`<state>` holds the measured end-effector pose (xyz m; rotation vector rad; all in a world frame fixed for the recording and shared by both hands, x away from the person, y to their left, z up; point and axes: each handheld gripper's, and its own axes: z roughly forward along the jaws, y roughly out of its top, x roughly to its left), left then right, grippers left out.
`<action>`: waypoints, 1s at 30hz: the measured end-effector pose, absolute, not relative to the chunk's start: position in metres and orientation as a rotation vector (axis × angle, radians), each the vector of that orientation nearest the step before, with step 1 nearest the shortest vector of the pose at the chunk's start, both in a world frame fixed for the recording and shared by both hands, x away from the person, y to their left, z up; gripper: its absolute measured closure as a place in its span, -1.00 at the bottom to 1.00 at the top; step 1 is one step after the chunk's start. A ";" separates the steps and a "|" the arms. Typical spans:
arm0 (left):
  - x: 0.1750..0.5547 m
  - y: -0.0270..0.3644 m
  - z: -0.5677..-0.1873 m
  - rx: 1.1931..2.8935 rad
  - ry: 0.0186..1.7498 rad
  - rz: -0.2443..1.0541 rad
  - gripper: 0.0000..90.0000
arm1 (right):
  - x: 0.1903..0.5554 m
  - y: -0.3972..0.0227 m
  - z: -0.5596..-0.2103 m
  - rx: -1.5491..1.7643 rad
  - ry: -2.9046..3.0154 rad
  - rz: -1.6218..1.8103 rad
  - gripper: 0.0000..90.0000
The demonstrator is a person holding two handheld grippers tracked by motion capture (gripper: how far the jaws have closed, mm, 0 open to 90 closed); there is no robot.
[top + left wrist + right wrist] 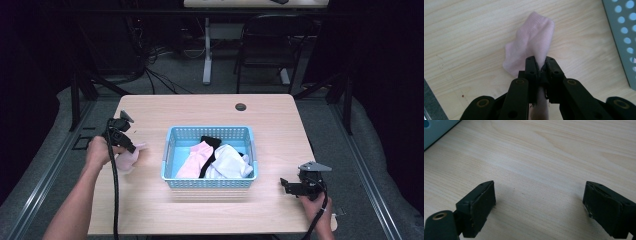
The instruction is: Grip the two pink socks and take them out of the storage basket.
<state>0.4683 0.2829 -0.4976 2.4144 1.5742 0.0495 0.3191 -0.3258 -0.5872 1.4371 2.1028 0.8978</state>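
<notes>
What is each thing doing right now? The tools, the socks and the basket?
Left tool: shut on the pink sock.
Pink sock: pinched at one end, the rest lying on the table left of the basket.
Right tool: open, holding nothing, low over bare table.
Blue basket: upright on the table, holding pink, black and white clothes.

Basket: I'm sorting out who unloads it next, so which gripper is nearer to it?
Right, narrowly. The right gripper sits open just off the basket's near right corner; the left gripper pinches a pink sock off its left side.
</notes>
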 end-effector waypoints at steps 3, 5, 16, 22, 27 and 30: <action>0.471 0.286 -0.501 2.384 1.598 0.056 0.78 | 0.319 -0.326 -0.587 1.437 2.102 0.898 -0.77; 0.472 0.287 -0.504 2.384 1.605 0.048 0.76 | 0.319 -0.326 -0.587 1.437 2.102 0.897 -0.77; 0.470 0.292 -0.502 2.337 1.644 0.094 -0.28 | 0.319 -0.326 -0.587 1.436 2.103 0.898 -0.77; 0.460 0.298 -0.487 2.326 1.618 0.153 -0.60 | 0.319 -0.326 -0.587 1.437 2.103 0.898 -0.77; 0.452 0.301 -0.477 2.323 1.588 0.181 -0.69 | 0.320 -0.326 -0.587 1.436 2.104 0.902 -0.77; 0.448 0.301 -0.471 2.333 1.559 0.202 -0.71 | 0.320 -0.326 -0.587 1.437 2.104 0.901 -0.77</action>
